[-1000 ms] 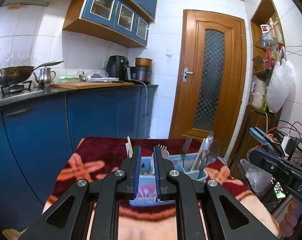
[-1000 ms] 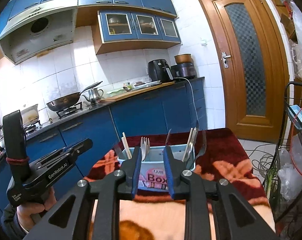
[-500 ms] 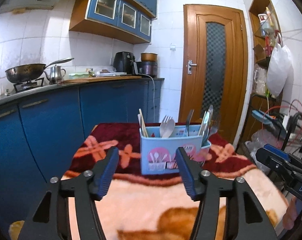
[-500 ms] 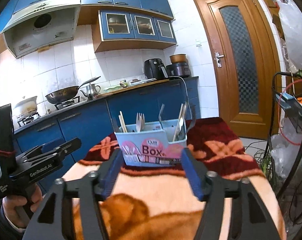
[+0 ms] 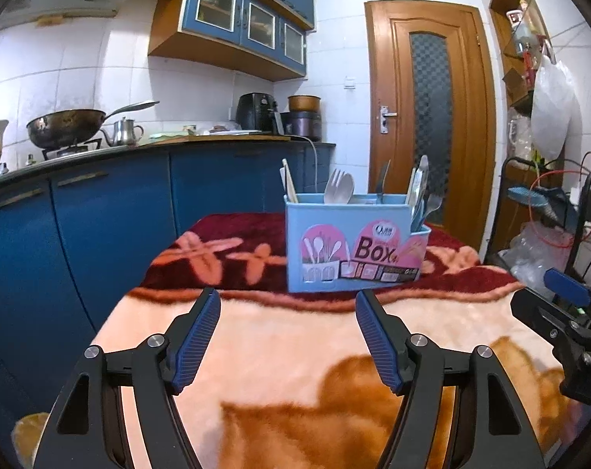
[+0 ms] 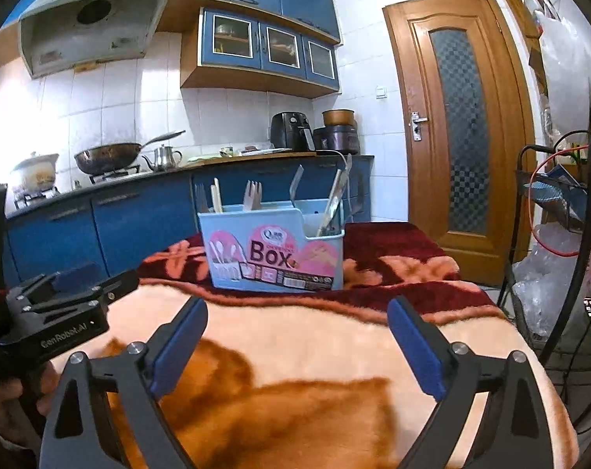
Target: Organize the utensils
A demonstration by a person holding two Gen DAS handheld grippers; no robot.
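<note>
While both tongs hang low over the blanket-covered tabletop [image 5: 295,351], nothing has been picked yet, so the job looks to be at its opening reach. The left tongs [image 5: 287,336] are opening, blue pads spread with only blanket showing between them; the right tongs [image 6: 295,344] are opening too, standing wider, and likewise hold nothing. Ahead of both, well apart from the fingertips, a light-blue utensil box [image 5: 354,250] printed "Box" stands upright on the dark red band of the blanket, towards the far end of the tabletop. It already carries the utensils: chopsticks [image 5: 289,181] at its left end, a fork and spoon [image 5: 339,188] in the middle, and metal cutlery [image 5: 419,189] leaning out at the right (whether a knife or tongs is among these, I cannot tell). No loose utensil lies on the blanket in either view. My judgement is that the next move calls for carrying one pair forward to the box and lining spread pads around a single handle above the rim, taking care not to tip the light box.
</note>
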